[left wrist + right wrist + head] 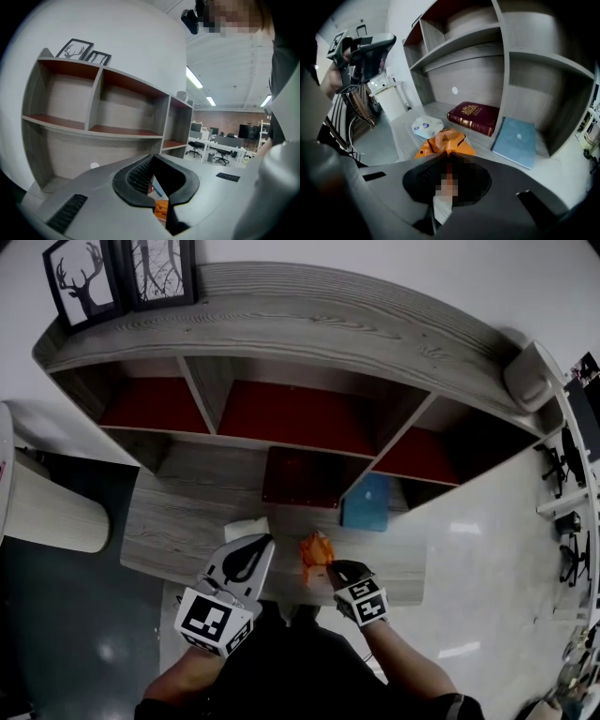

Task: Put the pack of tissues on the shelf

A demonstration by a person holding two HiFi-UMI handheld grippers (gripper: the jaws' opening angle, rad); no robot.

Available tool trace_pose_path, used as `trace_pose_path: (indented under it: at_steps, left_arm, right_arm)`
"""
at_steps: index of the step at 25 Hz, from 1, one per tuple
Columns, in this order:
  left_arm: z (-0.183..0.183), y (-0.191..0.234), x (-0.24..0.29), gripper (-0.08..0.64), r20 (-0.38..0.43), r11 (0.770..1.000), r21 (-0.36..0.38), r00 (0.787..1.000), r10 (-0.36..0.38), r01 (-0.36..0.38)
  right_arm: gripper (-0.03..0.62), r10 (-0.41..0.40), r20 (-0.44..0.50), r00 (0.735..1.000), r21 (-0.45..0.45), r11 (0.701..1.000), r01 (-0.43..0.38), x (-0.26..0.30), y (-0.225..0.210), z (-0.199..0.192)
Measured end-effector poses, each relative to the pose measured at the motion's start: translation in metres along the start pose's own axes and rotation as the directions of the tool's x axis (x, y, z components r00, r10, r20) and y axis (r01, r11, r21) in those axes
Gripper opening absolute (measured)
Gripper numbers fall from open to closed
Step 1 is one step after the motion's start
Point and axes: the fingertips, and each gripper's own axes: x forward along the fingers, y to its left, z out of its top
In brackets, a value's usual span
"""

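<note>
- Head view: grey wooden shelf with red-backed compartments, two framed pictures on top.
- Orange pack of tissues over the front edge of the shelf's bottom board, pinched at its near end by the right gripper.
- Left gripper just beside it, pressed together on nothing, over a white packet.
- Further back on the board, a burgundy book and a blue book.
- Left gripper view: left gripper closed tip to tip and empty, aimed at bare shelf compartments; a sliver of the pack of tissues visible low through the gap behind the tips.
- Right gripper view: right gripper clamped on the crumpled end of the pack of tissues.
- Beyond it the white packet, burgundy book and blue book lying flat on the board.
- Left gripper up at the left.
</note>
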Motion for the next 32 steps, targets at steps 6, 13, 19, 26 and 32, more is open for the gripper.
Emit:
trace_pose_path:
  at_steps: [6, 13, 19, 26, 32]
  left_arm:
    - [0.010, -0.009, 0.002, 0.014, 0.009, 0.999, 0.025, 0.999, -0.032, 0.032]
    - [0.028, -0.014, 0.006, 0.014, 0.030, 0.997, 0.059, 0.998, -0.047, 0.045]
    - [0.037, -0.020, 0.013, 0.014, 0.038, 0.995, 0.079, 0.997, -0.065, 0.061]
    - [0.048, -0.027, 0.023, 0.014, 0.053, 0.992, 0.100, 0.996, -0.078, 0.072]
    - [0.051, -0.027, 0.027, 0.014, 0.055, 0.992, 0.105, 0.996, -0.070, 0.064]
  right_arm:
    - [0.028, -0.037, 0.127, 0.991, 0.009, 0.999, 0.037, -0.053, -0.011, 0.038]
    - [0.028, -0.097, 0.257, 0.962, -0.052, 0.992, 0.114, -0.125, -0.038, 0.078]
    - [0.026, -0.164, 0.342, 0.925, -0.041, 0.981, 0.189, -0.173, -0.064, 0.103]
    - [0.026, -0.165, 0.427, 0.889, -0.061, 0.976, 0.210, -0.204, -0.075, 0.135]
    - [0.023, -0.222, 0.487, 0.844, -0.016, 0.965, 0.263, -0.230, -0.115, 0.156]
